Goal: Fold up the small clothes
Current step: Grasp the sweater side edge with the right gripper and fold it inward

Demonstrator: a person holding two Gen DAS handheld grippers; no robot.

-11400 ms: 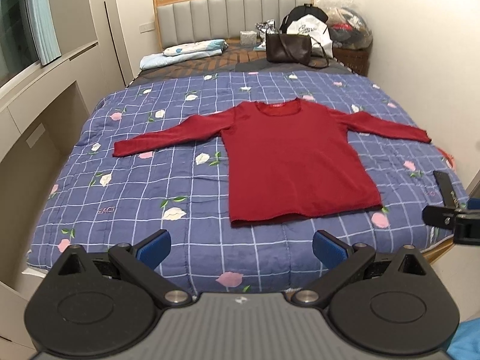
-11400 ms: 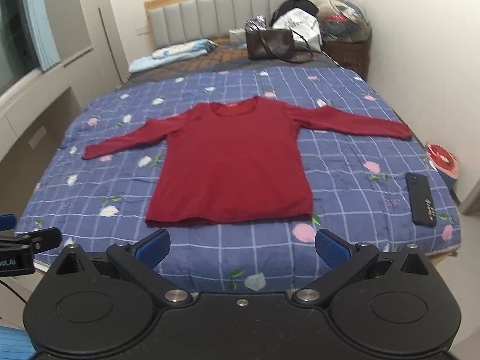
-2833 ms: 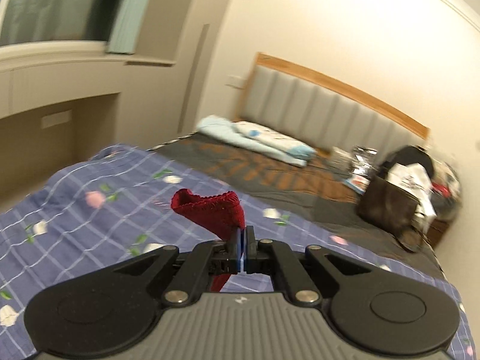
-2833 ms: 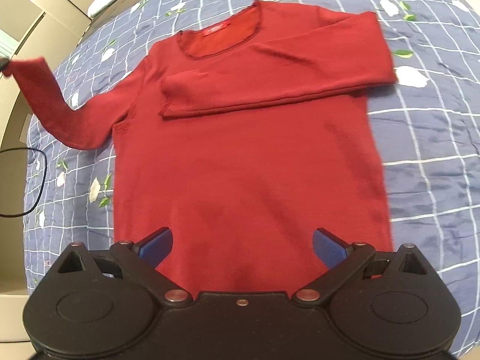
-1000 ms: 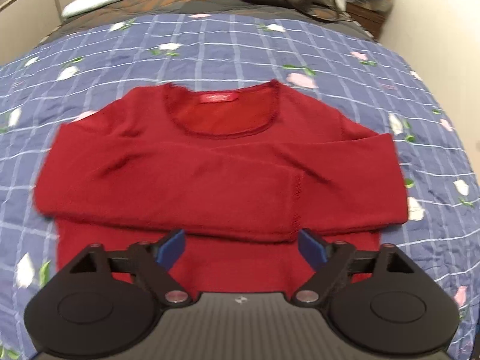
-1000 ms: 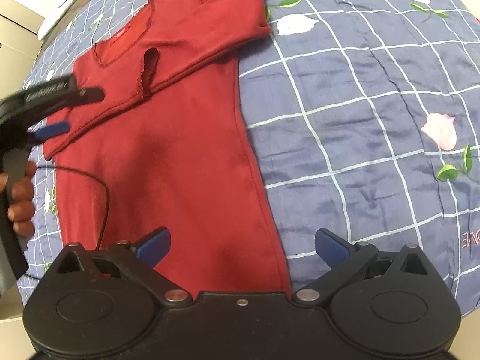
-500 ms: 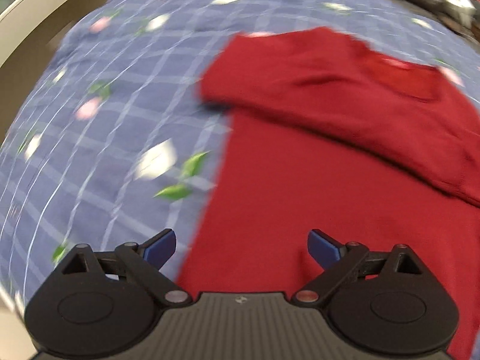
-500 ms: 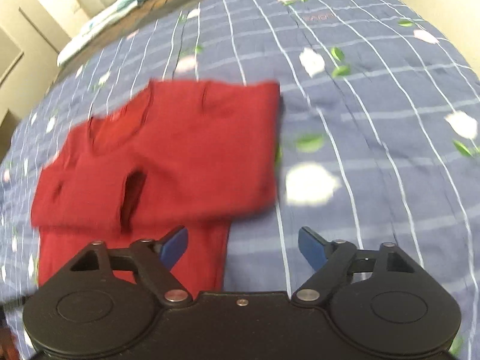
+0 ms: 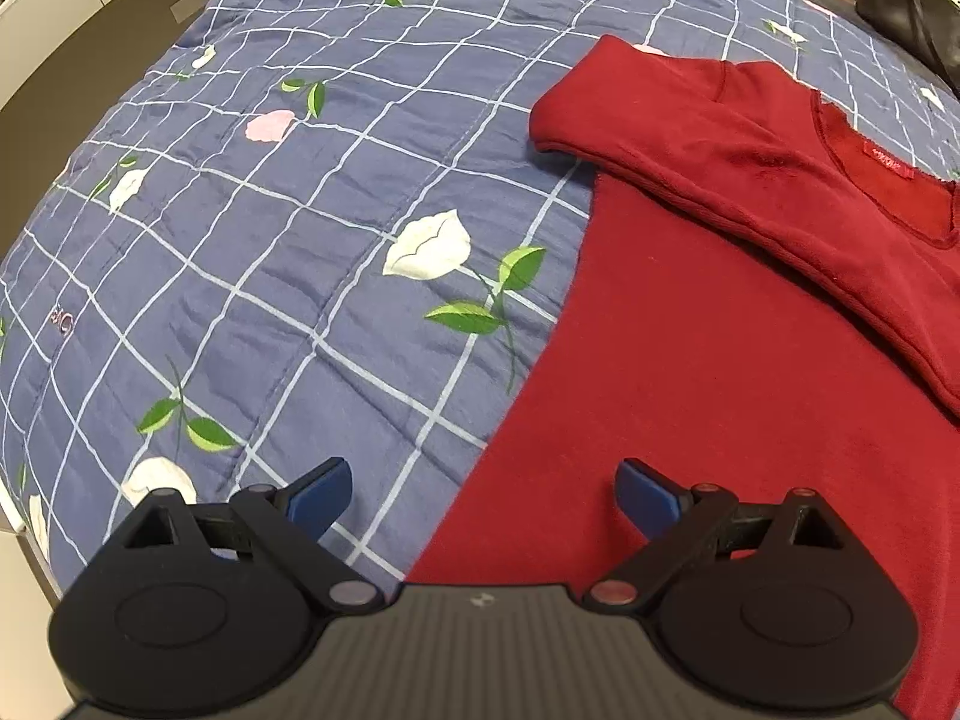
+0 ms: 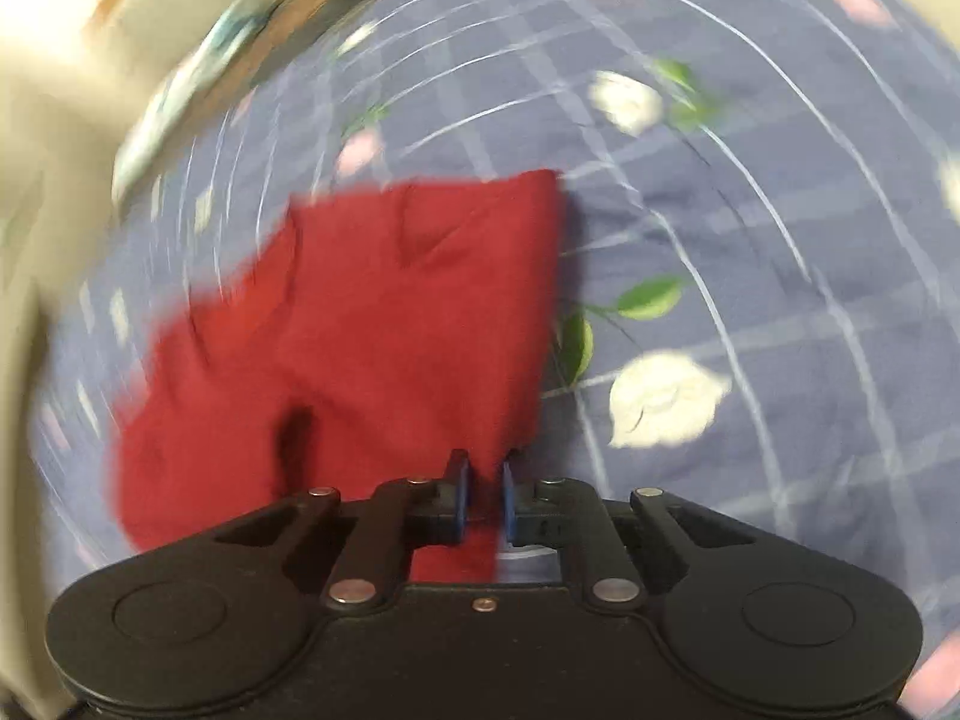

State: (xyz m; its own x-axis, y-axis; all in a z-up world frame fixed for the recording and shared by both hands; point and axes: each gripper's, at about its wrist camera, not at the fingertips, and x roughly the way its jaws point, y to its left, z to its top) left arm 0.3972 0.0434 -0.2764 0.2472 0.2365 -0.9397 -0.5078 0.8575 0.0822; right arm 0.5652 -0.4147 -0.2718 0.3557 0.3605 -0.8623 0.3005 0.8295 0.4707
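I see the red long-sleeved top (image 9: pixel 720 360) lying flat on the blue checked quilt (image 9: pixel 300 210) with the white and pink flowers. Both sleeves seem to be folded in already: in the left wrist view one sleeve (image 9: pixel 750 180) lies across the chest, just below the neckline with its small red label, and the fold at the shoulder makes a clean corner. So I judge the sleeve part of the folding is done, and the body of the top is not yet folded.

My left gripper (image 9: pixel 483 495) is spread wide and holds nothing. It hangs over the left side edge of the top, low on the body, with one blue pad above the quilt and the other above the red cloth.

My right gripper (image 10: pixel 483 495) has its blue pads drawn almost together, with only a thin gap. Red cloth at the right edge of the top reaches up between them, so I think it is pinching that edge, but this view is very blurred by motion and I cannot be fully sure of the hold.

What is left, as I judge it: take the left edge also, then fold the body over to make a small packet.
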